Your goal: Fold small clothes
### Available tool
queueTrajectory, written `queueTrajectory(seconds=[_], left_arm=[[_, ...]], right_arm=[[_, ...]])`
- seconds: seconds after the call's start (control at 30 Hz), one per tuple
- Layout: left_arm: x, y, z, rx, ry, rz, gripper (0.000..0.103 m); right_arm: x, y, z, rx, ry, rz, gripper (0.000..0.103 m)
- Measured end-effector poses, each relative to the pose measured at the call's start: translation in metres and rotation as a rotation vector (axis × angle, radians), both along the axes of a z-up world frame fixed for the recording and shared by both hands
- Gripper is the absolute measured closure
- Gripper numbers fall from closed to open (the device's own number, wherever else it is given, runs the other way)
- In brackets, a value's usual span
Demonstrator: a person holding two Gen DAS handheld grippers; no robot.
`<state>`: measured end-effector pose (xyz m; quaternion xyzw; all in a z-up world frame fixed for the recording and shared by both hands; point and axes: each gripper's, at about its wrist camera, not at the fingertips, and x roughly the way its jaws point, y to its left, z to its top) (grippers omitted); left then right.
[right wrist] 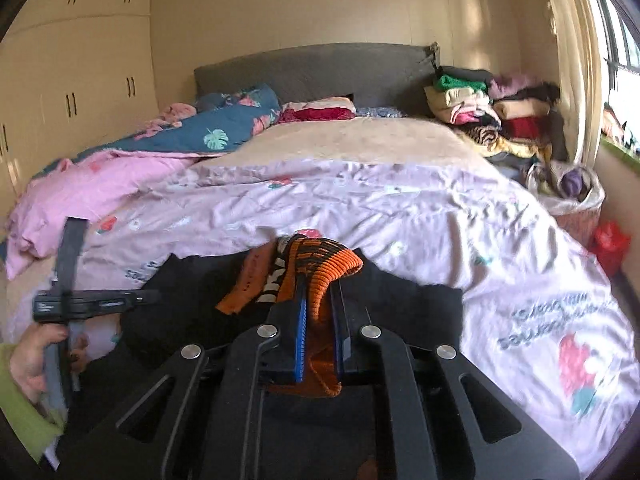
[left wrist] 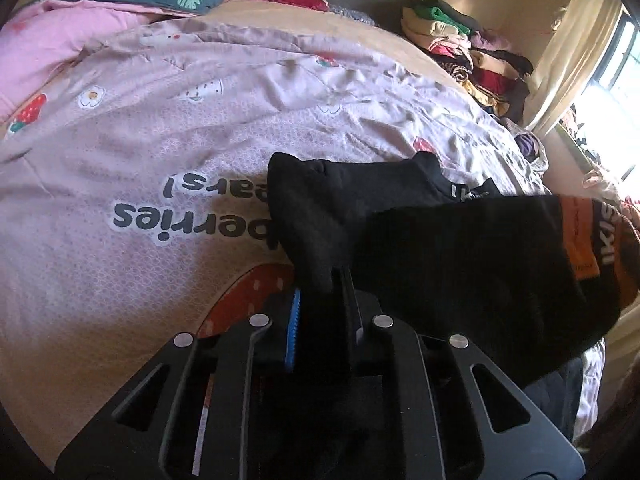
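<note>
Wide bed (right wrist: 360, 140) filling both views, spread with a pale pink quilt (left wrist: 180, 140) printed with strawberries and grey lettering. Grey headboard (right wrist: 312, 68) at the far end, cream wardrobe doors (right wrist: 72, 80) along the wall to the left of it. Teal leaf-print blanket (right wrist: 224, 128) and a brighter pink cover (right wrist: 100, 188) bunched toward the pillows. Untidy stack of folded clothes (right wrist: 492, 116) in the far right corner of the bed, near the curtain (left wrist: 576, 52) and window.

Black sock (left wrist: 460, 264) with an orange ribbed cuff (right wrist: 320, 264) and white lettering, stretched between the two grippers just above the near part of the quilt; second black sock (left wrist: 352, 188) lying on the quilt behind it.

Left gripper (left wrist: 328, 284) clamped narrow on the black toe end. Right gripper (right wrist: 320, 312) pinched narrow on the orange cuff, fabric squeezed between the blue pads (right wrist: 301, 332). Left hand (right wrist: 36, 356) with a green sleeve (right wrist: 24, 412) gripping its handle at the lower left of the right wrist view.
</note>
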<state>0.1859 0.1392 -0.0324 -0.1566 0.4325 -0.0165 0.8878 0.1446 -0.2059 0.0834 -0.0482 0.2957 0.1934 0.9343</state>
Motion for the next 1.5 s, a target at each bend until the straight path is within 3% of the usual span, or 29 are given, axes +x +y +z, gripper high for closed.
queueTrajectory(seconds=[0.2, 0.47, 0.8, 0.87, 0.93, 1.17, 1.5], left_arm=[[0.000, -0.003, 0.001, 0.018, -0.010, 0.010, 0.093], [-0.002, -0.009, -0.001, 0.048, -0.007, 0.001, 0.091], [-0.009, 0.001, 0.014, 0.047, -0.050, 0.043, 0.085], [-0.014, 0.003, 0.024, 0.047, -0.079, 0.050, 0.085], [-0.018, 0.003, 0.035, 0.049, -0.106, 0.049, 0.081], [-0.025, -0.021, 0.044, 0.037, -0.120, -0.035, 0.060], [-0.027, -0.056, 0.015, 0.057, -0.016, -0.163, 0.053]], right_arm=[[0.014, -0.013, -0.046, -0.025, 0.126, -0.060, 0.094], [0.019, -0.019, -0.072, -0.049, 0.224, -0.098, 0.094], [0.020, -0.024, -0.076, -0.092, 0.234, -0.154, 0.085], [0.018, -0.025, -0.072, -0.077, 0.223, -0.151, 0.077], [0.016, -0.024, -0.067, -0.052, 0.209, -0.133, 0.072], [0.006, -0.003, -0.060, -0.014, 0.206, -0.018, 0.069], [-0.007, 0.032, -0.069, -0.046, 0.239, 0.107, 0.065]])
